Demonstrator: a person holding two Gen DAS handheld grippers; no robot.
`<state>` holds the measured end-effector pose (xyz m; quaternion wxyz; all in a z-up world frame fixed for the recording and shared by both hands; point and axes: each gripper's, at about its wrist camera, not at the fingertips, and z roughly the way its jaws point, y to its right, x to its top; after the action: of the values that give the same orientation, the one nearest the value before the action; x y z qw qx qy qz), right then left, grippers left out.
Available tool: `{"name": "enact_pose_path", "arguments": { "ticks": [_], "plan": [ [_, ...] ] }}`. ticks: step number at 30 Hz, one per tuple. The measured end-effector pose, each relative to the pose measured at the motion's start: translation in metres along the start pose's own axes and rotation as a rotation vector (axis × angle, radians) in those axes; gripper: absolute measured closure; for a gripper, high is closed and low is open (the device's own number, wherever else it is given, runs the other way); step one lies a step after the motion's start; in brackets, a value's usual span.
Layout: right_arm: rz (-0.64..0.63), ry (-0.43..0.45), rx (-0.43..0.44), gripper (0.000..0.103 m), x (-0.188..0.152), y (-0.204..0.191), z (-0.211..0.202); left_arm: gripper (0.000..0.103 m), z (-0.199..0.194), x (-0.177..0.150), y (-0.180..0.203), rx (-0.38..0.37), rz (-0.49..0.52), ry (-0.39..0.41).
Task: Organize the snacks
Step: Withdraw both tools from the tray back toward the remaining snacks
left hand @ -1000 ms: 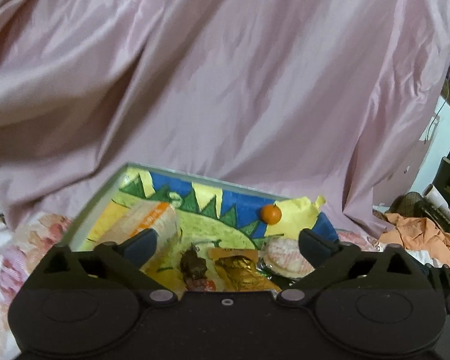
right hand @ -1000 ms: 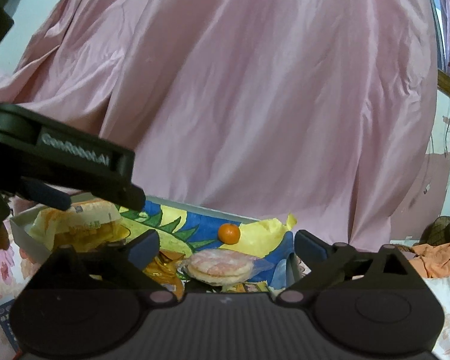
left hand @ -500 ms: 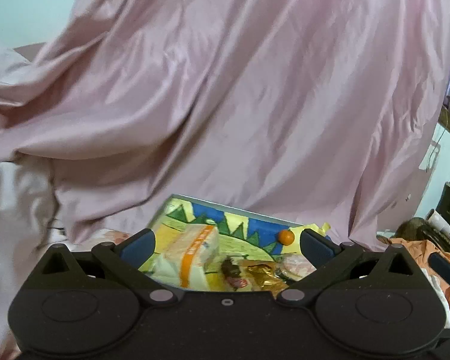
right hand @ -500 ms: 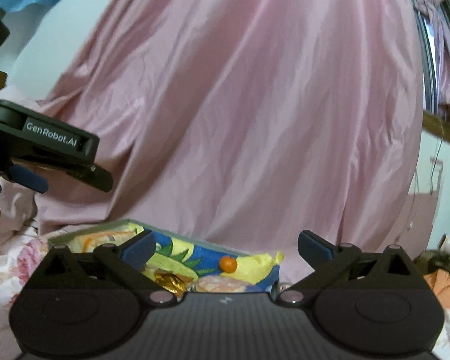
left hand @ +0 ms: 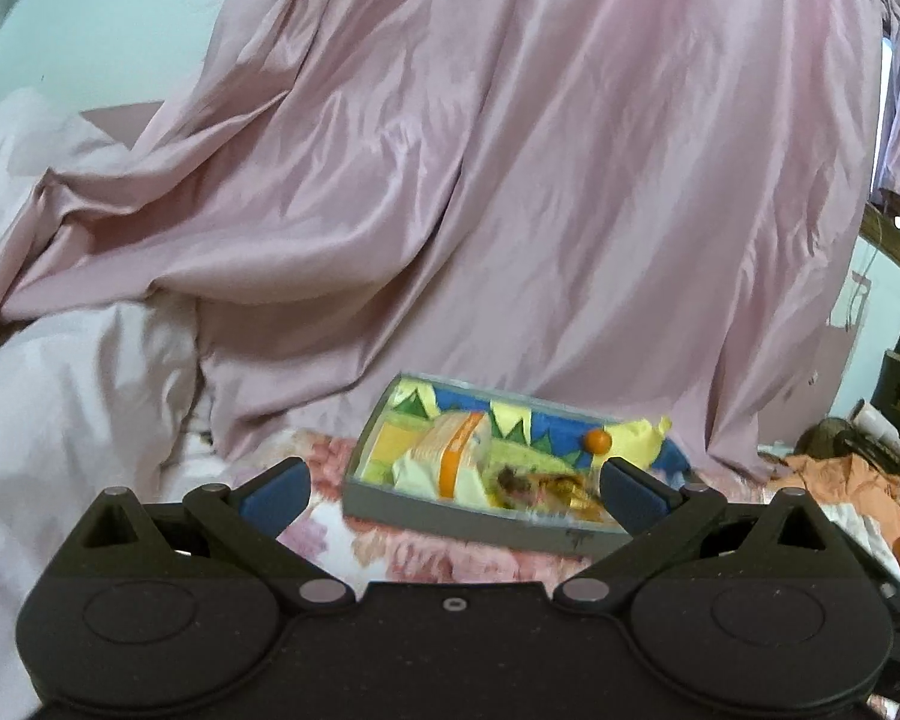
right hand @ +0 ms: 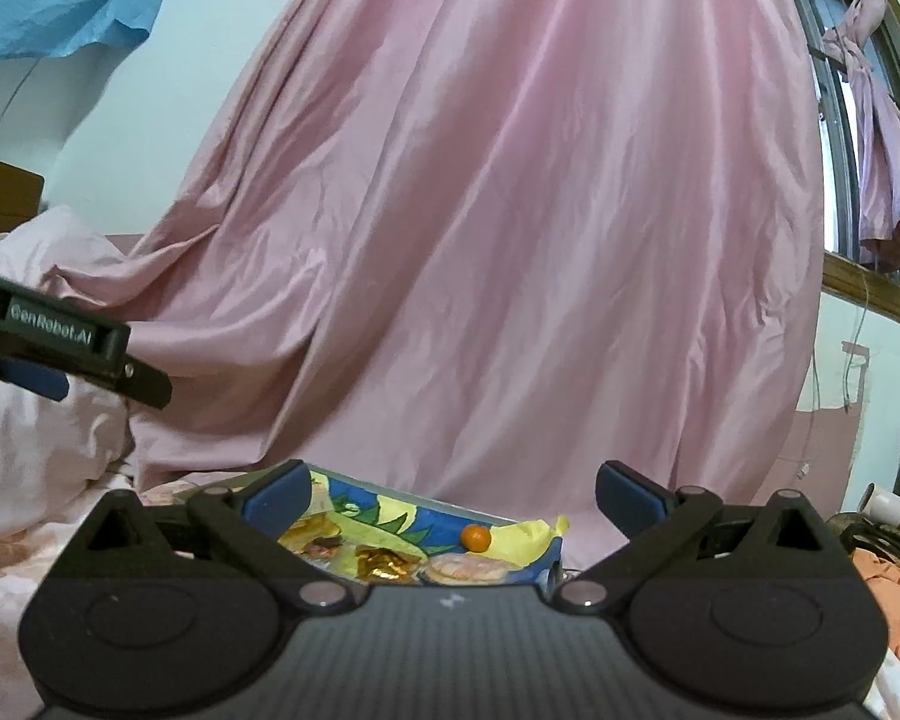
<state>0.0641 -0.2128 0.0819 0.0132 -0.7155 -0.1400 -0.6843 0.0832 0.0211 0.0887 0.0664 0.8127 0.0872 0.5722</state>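
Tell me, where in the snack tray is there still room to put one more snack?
The best bare spot in the tray is its far end, on the blue and yellow liner between the white and orange packet and the little orange ball. The near end is crowded: the gold wrapper, round pink cracker and other wrappers lie packed together there.

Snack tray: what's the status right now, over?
Left tongs open, empty. Right tongs open, empty. Snack tray on the bed, wrapped snacks and small orange ball inside. Nothing between tongs and tray.
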Motion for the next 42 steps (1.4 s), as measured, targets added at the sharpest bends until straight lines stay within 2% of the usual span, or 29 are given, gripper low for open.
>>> {"name": "enact_pose_path", "arguments": {
  "ticks": [10, 22, 33, 37, 42],
  "plan": [
    [-0.082, -0.103, 0.042, 0.000, -0.013, -0.027, -0.032, 0.001, -0.015, -0.056, -0.020, -0.021, 0.148, -0.137],
    [-0.265, -0.317, 0.063, 0.000, -0.041, -0.062, -0.014, 0.001, 0.008, -0.084, -0.035, -0.083, 0.147, -0.341],
    [-0.233, -0.523, 0.124, 0.000, -0.065, -0.066, 0.011, 0.001, 0.043, -0.099, -0.039, -0.118, 0.195, -0.515],
    [-0.239, -0.563, 0.133, 0.000, -0.071, -0.068, 0.016, 0.001, 0.053, -0.101, -0.042, -0.118, 0.216, -0.543],
    [-0.246, -0.600, 0.153, 0.000, -0.077, -0.071, 0.024, 0.001, 0.064, -0.093, -0.046, -0.121, 0.233, -0.537]
  ]
}}
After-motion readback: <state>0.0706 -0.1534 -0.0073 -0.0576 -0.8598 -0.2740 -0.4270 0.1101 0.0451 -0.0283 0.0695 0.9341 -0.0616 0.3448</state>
